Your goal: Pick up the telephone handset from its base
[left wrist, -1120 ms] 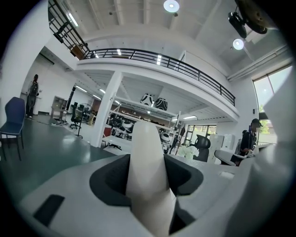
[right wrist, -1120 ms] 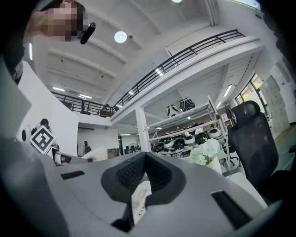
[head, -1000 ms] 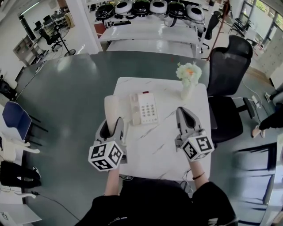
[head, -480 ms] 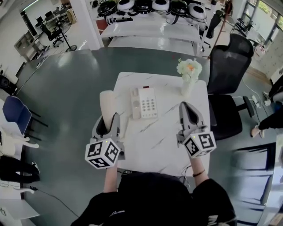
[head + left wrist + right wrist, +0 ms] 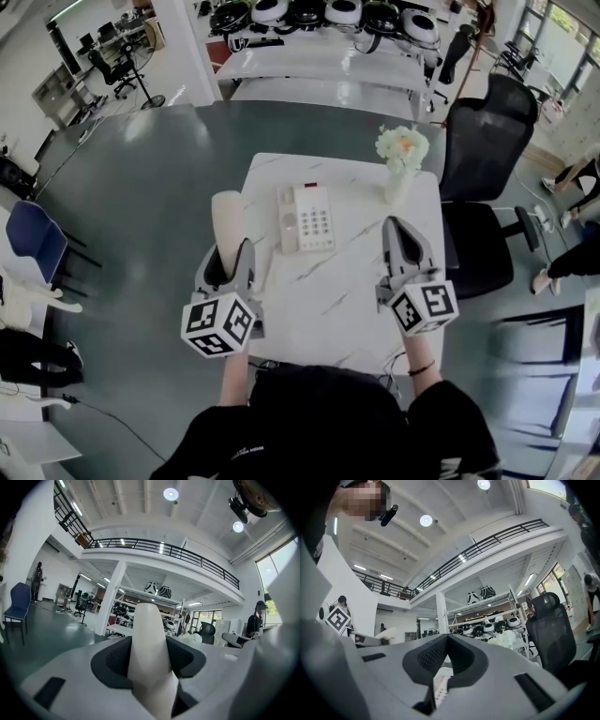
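While the handset [image 5: 228,217] stood clamped in the left gripper [image 5: 231,253], clear of its base [image 5: 309,217] on the marble table [image 5: 347,300], it hung over the table's left edge; right gripper [image 5: 395,228] sat closed, empty, right of base.

1. The handset [image 5: 226,217] is cream and rounded. It is clamped between the jaws of the left gripper [image 5: 230,253], lifted off and pointing far.
2. The base [image 5: 307,217] is white and lies flat, keypad up, just right of the handset, with its left cradle bare.
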Tool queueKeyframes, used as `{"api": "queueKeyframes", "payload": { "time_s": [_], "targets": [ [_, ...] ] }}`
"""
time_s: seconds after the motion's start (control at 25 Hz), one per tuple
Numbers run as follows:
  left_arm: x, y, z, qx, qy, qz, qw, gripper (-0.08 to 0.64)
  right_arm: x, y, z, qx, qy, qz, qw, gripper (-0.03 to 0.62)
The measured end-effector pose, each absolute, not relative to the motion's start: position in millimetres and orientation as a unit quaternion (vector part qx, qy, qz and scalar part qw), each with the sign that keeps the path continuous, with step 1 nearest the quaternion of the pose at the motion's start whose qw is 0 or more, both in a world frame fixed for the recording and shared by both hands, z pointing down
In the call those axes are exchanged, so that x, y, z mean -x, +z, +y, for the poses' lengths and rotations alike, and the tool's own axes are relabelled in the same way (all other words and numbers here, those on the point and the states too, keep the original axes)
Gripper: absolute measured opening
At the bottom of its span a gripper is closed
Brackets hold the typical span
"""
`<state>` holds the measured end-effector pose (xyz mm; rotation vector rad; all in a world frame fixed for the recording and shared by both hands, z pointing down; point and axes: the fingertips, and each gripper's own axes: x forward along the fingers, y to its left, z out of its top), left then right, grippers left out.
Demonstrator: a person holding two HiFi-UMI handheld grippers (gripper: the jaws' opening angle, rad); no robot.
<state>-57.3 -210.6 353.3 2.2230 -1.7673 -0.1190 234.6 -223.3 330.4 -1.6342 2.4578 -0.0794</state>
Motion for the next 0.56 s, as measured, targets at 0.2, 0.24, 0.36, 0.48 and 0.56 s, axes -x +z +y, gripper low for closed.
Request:
{"api": "queueKeyframes", "payload": {
  "time_s": [0.2,0.24,0.36,0.48,0.56],
  "targets": [
    [57.8,354.7,-208.9,-0.771,-0.039,-0.618,0.15,0.204,-238.5,328.8,-221.1,0.555,-0.022,0.826,0.091,-0.008],
    [58.3,354.9,-208.0,-0.771,-0.039,-0.618,0.15,0.204,-239.1,328.8,-220.3,0.556,-0.022,0.826,0.092,-0.009],
    [59.1,355.1,-207.3,-0.771,-0.039,-0.618,0.15,0.204,-240.5,328.6,-218.9,0.558,-0.02,0.824,0.092,-0.009],
    [59.9,355.9,-208.1,-0.77,-0.039,-0.619,0.151,0.204,-241.3,328.3,-219.8,0.559,-0.018,0.824,0.092,-0.008],
    [60.7,356.1,-208.4,-0.768,-0.039,-0.621,0.152,0.204,-241.4,327.7,-220.3,0.56,-0.017,0.824,0.091,-0.008]
  ]
}}
